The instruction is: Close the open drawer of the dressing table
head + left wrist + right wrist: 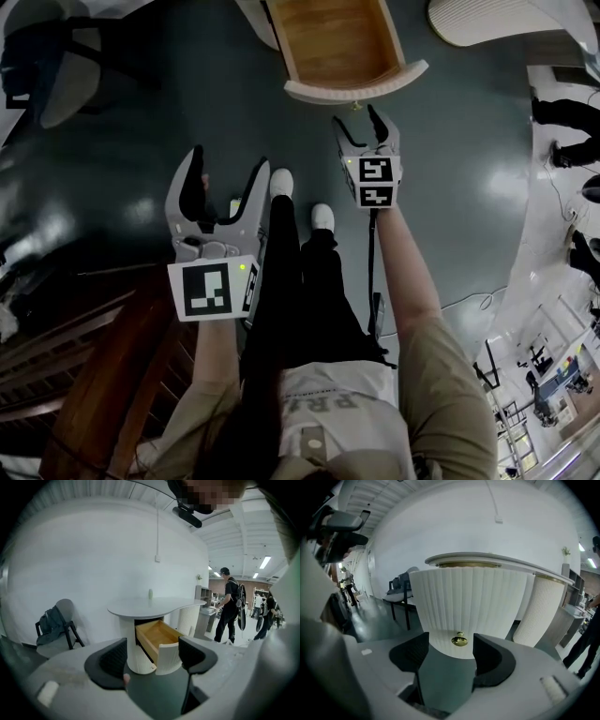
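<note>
Two empty, wide-apart tools: right tool (359, 120) near drawer (356, 89) knob (459, 641), left tool (228, 169) farther back.

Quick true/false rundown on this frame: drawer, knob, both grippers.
1. The drawer of the dressing table is open. True.
2. The right gripper is shut on the gold knob. False: its jaws stand apart, and the knob lies ahead of them, ungripped.
3. The left gripper is open with nothing between its jaws. True.
4. The left gripper is nearer the drawer than the right. False: in the head view the right gripper is close to the drawer front and the left is held back.
</note>
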Motion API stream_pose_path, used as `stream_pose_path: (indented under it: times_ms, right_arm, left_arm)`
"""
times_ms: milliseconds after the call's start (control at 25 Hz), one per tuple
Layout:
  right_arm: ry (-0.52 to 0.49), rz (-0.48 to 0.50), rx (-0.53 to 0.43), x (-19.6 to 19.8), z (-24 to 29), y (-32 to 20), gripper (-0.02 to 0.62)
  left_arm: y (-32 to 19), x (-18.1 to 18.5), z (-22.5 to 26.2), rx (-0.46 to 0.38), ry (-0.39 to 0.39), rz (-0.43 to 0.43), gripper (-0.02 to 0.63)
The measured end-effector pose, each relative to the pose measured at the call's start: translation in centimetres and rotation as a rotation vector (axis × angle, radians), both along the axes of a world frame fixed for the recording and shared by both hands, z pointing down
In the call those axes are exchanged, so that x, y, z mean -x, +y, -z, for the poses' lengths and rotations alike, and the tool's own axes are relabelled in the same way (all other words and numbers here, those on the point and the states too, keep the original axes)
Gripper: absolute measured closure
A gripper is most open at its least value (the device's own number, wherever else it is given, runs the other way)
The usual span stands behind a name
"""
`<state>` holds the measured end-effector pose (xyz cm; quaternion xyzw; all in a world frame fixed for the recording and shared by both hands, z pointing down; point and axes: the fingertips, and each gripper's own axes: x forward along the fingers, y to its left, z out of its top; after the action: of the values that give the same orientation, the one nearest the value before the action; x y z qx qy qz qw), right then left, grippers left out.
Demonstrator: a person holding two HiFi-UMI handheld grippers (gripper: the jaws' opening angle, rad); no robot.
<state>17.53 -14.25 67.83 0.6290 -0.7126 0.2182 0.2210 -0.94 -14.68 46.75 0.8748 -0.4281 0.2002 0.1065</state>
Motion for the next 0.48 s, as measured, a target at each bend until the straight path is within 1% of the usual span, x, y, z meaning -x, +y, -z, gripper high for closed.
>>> stream_pose_path:
  times_ms: [120,240,400,480]
  right_arm:
    - [0.008,-0.001,0.007,0.0,-0.8,-0.1,0.305]
    - [0.012,-0.008,0.022,0.1,-1.6,-0.2,0.318]
    - [0.001,-0.045,0.026,-0.5,-2.2,-0.6,0.350]
    - [0.010,-0.065,0.016,-0.9,-2.2,-0.9,0.380]
  left_arm:
    - [0.3,0.1,-0.8,0.018,0.001,0.013,0.258]
    - [0.3,0.3,-1.2,0.015,-0.003,0.013,0.258]
    - [0.3,0.4,-1.8,0.012,-0.006,0.015,0.258]
    - [0.2,0.5,-2.0,0.010,-0.009,0.016,0.258]
